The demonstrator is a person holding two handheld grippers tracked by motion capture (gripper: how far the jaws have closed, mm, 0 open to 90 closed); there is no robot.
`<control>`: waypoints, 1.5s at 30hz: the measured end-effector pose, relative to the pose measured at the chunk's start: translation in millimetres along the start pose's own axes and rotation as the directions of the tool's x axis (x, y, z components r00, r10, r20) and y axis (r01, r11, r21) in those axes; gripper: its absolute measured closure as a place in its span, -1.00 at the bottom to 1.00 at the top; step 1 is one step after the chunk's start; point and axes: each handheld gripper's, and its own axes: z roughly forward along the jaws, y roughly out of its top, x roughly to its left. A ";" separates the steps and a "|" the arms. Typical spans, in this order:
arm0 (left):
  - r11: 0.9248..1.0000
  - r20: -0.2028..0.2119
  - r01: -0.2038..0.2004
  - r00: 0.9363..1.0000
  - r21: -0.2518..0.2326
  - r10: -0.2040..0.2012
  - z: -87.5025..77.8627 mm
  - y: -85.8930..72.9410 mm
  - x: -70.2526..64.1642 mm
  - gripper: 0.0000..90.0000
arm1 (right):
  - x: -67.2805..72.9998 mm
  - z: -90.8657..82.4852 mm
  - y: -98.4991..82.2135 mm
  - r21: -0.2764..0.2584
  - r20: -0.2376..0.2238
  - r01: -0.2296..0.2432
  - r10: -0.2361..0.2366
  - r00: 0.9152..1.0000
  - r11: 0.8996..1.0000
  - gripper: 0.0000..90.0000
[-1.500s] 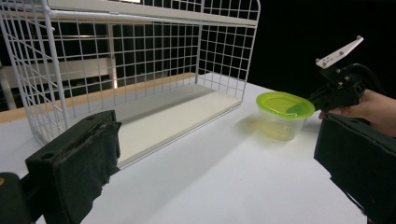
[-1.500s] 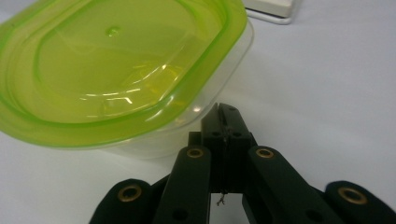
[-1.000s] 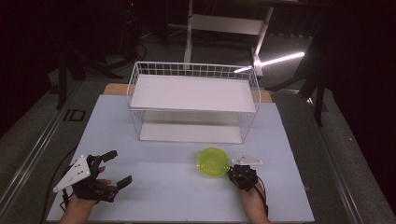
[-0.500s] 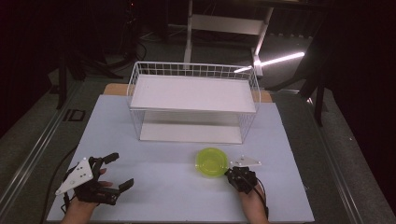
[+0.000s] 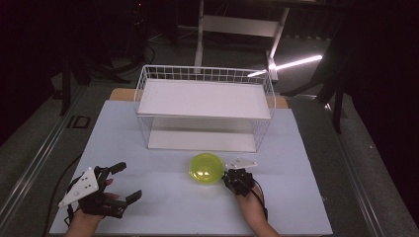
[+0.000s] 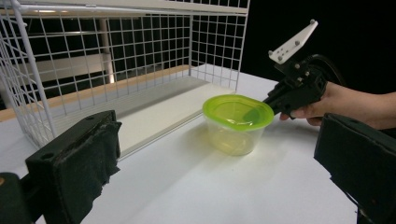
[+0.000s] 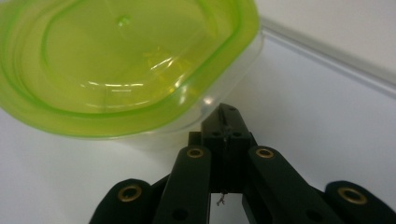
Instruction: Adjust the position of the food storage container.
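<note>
A clear tub with a lime-green lid (image 5: 206, 168) stands on the white table just in front of the wire rack. My right gripper (image 5: 228, 177) is shut with nothing between its jaws, and its tip rests against the tub's right side. In the right gripper view the closed tip (image 7: 227, 116) sits under the lid's rim (image 7: 126, 60), at the clear wall. My left gripper (image 5: 126, 182) lies open at the near left, well apart from the tub. The left gripper view shows the tub (image 6: 238, 121) between the wide-spread pads (image 6: 79, 158), with the right gripper (image 6: 276, 100) beyond.
A white wire rack (image 5: 205, 98) with two white shelves stands at the table's middle back; its lower shelf (image 6: 159, 107) lies close behind the tub. The white table top (image 5: 168, 207) spreads between both hands. Dark floor and stands surround the table.
My right gripper has slid left, and the green-lidded tub has shifted left with it. The left gripper has stayed where it was.
</note>
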 end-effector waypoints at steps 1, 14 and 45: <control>1.000 0.001 0.001 1.000 0.000 -0.001 0.2 -0.2 0.0 -0.98 | 1.6 1.5 2.3 -0.007 -0.005 0.000 0.000 1.000 1.000 1.00; 1.000 0.005 0.000 1.000 0.007 0.000 2.4 -0.8 -0.5 -0.98 | -3.7 -6.4 -2.5 -0.007 0.016 -0.027 0.027 1.000 1.000 1.00; 1.000 0.017 0.001 1.000 0.020 -0.001 3.5 -1.8 -0.9 -0.98 | 19.5 8.7 13.3 -0.020 -0.031 0.073 -0.073 0.997 0.997 0.97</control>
